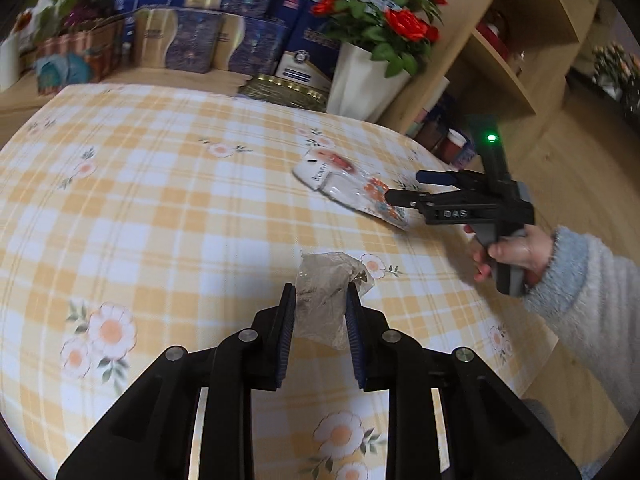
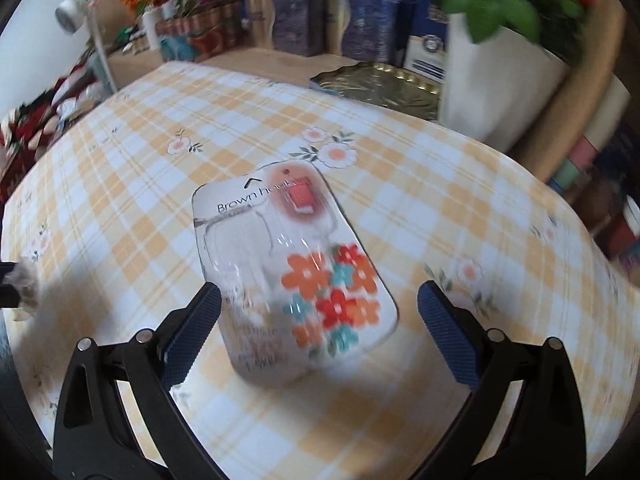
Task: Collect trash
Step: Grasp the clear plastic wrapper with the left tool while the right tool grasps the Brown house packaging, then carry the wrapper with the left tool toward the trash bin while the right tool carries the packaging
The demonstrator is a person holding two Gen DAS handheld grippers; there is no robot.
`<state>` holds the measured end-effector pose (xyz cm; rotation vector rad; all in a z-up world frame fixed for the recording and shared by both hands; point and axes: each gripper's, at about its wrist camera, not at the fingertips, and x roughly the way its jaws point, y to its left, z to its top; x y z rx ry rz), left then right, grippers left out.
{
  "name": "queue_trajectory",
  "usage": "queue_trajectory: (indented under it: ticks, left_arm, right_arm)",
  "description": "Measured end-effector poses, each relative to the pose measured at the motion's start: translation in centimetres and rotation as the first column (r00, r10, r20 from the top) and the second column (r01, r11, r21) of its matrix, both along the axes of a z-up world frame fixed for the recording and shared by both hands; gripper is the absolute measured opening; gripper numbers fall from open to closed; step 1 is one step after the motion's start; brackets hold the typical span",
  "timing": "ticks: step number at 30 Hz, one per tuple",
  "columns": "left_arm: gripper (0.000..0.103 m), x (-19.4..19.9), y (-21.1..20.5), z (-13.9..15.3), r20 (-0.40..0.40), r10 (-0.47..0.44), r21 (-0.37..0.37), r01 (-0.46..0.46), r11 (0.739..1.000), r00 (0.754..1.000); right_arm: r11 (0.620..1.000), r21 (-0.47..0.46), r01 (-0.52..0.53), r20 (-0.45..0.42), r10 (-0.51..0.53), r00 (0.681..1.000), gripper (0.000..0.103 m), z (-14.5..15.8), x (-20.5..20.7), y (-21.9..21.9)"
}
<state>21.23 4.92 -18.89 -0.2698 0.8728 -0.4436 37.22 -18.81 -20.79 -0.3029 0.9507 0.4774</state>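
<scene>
A crumpled clear plastic wrapper point(image 1: 320, 276) sticks up between the blue pads of my left gripper point(image 1: 320, 289), which is shut on it just above the checked tablecloth point(image 1: 160, 200). Farther right lies an empty white blister pack point(image 1: 344, 184) printed with orange and red flowers. A hand holds my right gripper point(image 1: 402, 186) at the pack's near end. In the right wrist view the pack point(image 2: 296, 264) lies flat between the wide-open fingers of that gripper point(image 2: 319, 288), and the pads are clear of it. The left gripper with its wrapper point(image 2: 26, 284) shows at the left edge.
A white pot of red roses point(image 1: 360, 80) and a gold tray point(image 1: 284, 90) stand at the table's far edge. Blue and gold boxes point(image 1: 192, 40) line the back. A wooden shelf unit point(image 1: 500, 60) rises on the right, and the table's right edge drops to the floor.
</scene>
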Motion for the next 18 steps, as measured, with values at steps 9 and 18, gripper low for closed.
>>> queue_trajectory:
  ticks: [9, 18]
  left_arm:
    - [0.024, -1.4, 2.3, -0.2, -0.02, 0.045, -0.059, -0.046, 0.997, 0.999]
    - [0.024, -3.6, 1.8, -0.4, -0.018, 0.021, -0.052, -0.022, 0.998, 1.0]
  right_arm:
    - [0.989, -0.099, -0.109, -0.039, 0.106, 0.994, 0.095, -2.0, 1.3, 2.8]
    - [0.997, 0.068, -0.042, -0.033, 0.044, 0.998, 0.061, -0.3, -0.5, 1.6]
